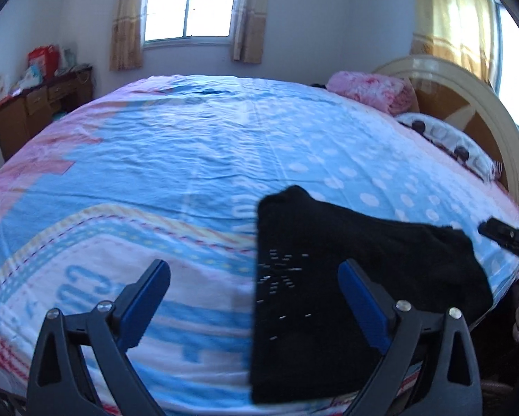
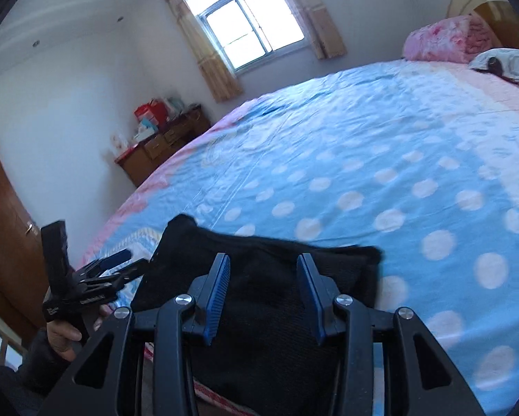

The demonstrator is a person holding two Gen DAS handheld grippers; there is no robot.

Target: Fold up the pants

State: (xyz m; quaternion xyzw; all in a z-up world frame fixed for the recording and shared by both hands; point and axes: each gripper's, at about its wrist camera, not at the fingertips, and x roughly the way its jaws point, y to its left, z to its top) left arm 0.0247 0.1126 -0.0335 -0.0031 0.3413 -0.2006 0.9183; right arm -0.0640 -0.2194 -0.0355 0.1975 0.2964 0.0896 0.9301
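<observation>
Black pants [image 1: 328, 287], folded into a compact dark bundle, are lying at the near edge of a bed [image 1: 176, 145] covered in a blue, pink and white polka-dot sheet. The left claw [image 1: 254, 287] is hovering above the bed with its blue-padded fingers spread wide, grasping nothing, the pants lying under its right finger. The right claw [image 2: 263, 289] is hanging directly over the pants, its fingers parted and empty. A pink blanket [image 1: 370, 92] and a pillow [image 1: 446, 142] are sitting by the headboard [image 1: 481, 111]; a wooden dresser [image 1: 41, 107] is standing beneath the window [image 1: 190, 3].
</observation>
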